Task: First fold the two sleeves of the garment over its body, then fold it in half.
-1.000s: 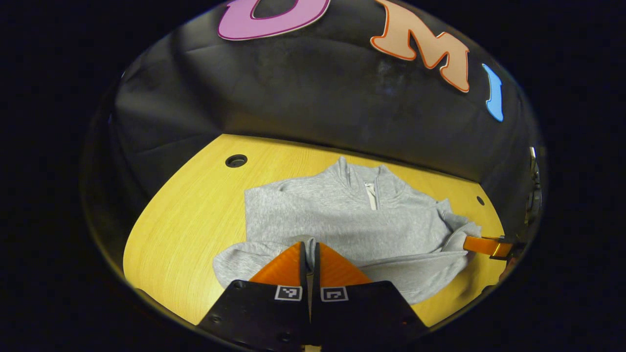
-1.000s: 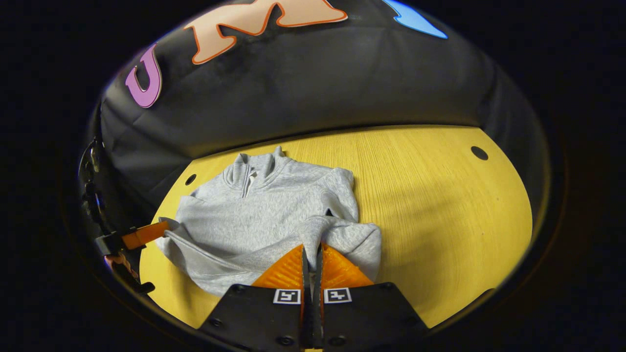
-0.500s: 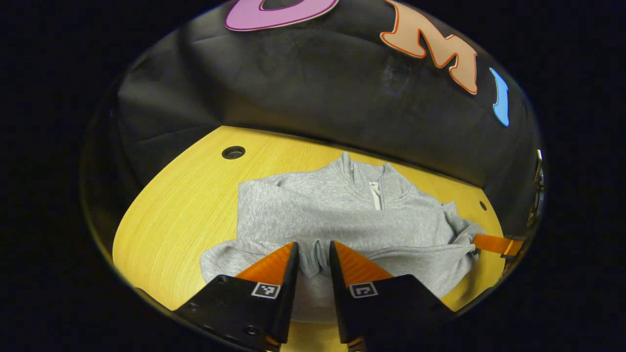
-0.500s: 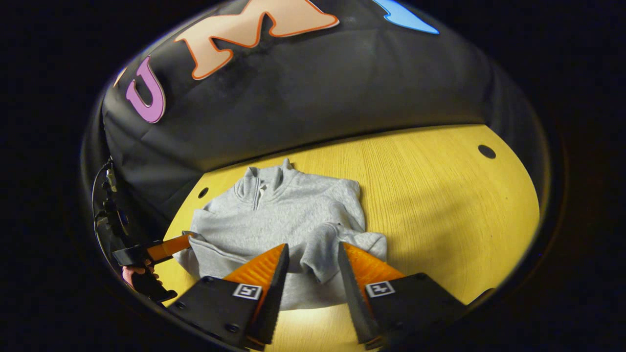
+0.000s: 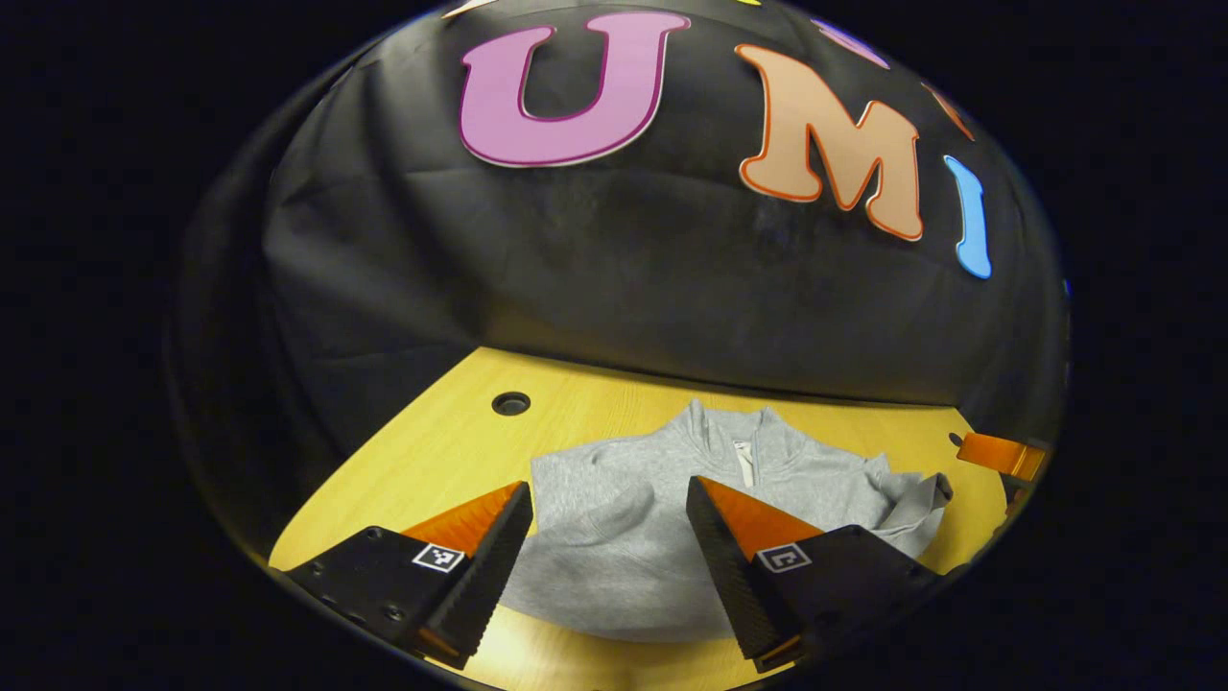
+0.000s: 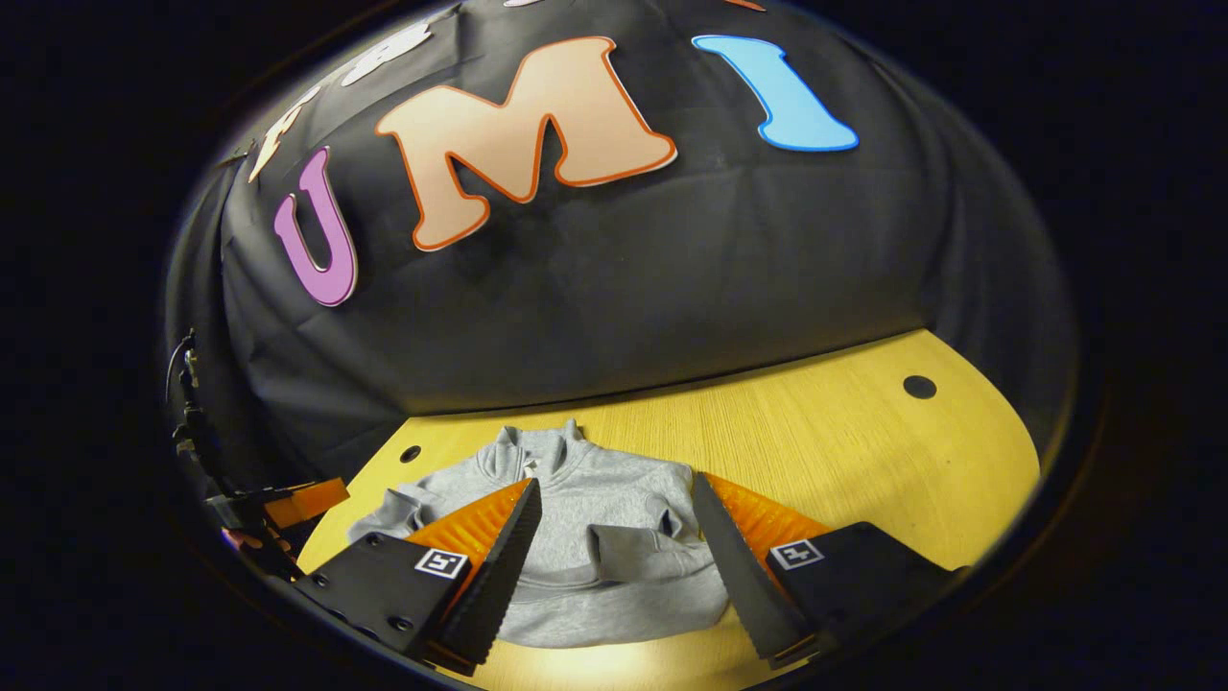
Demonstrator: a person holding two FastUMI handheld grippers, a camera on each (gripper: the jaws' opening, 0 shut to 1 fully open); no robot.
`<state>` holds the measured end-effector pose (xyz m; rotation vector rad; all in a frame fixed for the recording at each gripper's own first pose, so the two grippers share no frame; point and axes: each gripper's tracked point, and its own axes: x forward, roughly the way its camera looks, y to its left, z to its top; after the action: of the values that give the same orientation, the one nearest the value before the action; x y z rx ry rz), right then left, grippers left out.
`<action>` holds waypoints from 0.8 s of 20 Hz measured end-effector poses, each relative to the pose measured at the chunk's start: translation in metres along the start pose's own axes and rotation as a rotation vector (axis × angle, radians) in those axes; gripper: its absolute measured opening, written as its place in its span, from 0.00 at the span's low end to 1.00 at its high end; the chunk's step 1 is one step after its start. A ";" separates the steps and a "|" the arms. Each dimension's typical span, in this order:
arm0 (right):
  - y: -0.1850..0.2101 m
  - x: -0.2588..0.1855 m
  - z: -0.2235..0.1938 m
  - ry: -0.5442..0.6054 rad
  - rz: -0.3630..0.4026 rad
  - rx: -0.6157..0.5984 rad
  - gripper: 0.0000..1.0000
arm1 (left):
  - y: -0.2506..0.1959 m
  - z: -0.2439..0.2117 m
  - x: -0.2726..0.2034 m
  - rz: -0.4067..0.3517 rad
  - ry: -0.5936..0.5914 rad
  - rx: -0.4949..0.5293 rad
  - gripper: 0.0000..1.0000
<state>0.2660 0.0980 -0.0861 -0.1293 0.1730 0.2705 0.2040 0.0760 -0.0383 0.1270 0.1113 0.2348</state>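
Garment: grey fleece pullover with a short zip collar (image 5: 662, 509), lying flat on the yellow wood-grain counter (image 5: 451, 451), collar toward the black cloth wall, hem toward the cameras.
Sleeves: both appear folded in over the body; one lies across the chest in the right gripper view (image 6: 624, 542), the other bunched at the far shoulder in the left gripper view (image 5: 907, 504).
Step in hand: judged to be the half-fold, sleeves done, hem not yet carried to the collar.
Left tongs (image 5: 609, 557): jaws spread wide, holding nothing, raised above the near part of the pullover.
Right tongs (image 6: 614, 557): jaws likewise wide apart, empty, raised over the hem side.
Pose: both tilted up toward the wall, fingers aimed across the garment rather than down at it; each also seen at the edge of the other's view, well apart to either side.
Doing it well: lower each pair to a hem corner, pinch both fabric layers together, not the top one alone.
Lift: raise both corners evenly, carry them toward the collar at matched pace, so the fold line runs straight across the middle.
Watch for: the bunched sleeve sliding out during the lift; soft fleece likely to sag between the two grips.
Release: only once the hem edge rests just below the collar.
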 end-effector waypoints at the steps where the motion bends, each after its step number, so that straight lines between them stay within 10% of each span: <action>1: 0.001 -0.010 0.005 -0.010 -0.003 -0.018 0.98 | -0.002 0.008 -0.010 -0.009 -0.016 0.001 0.94; 16: 0.064 -0.190 0.025 -0.192 -0.017 -0.073 0.98 | -0.007 0.008 -0.184 -0.053 -0.071 0.024 0.94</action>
<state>0.0723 0.1145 -0.0327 -0.1757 -0.0290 0.2710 0.0285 0.0242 -0.0140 0.1560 0.0466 0.1763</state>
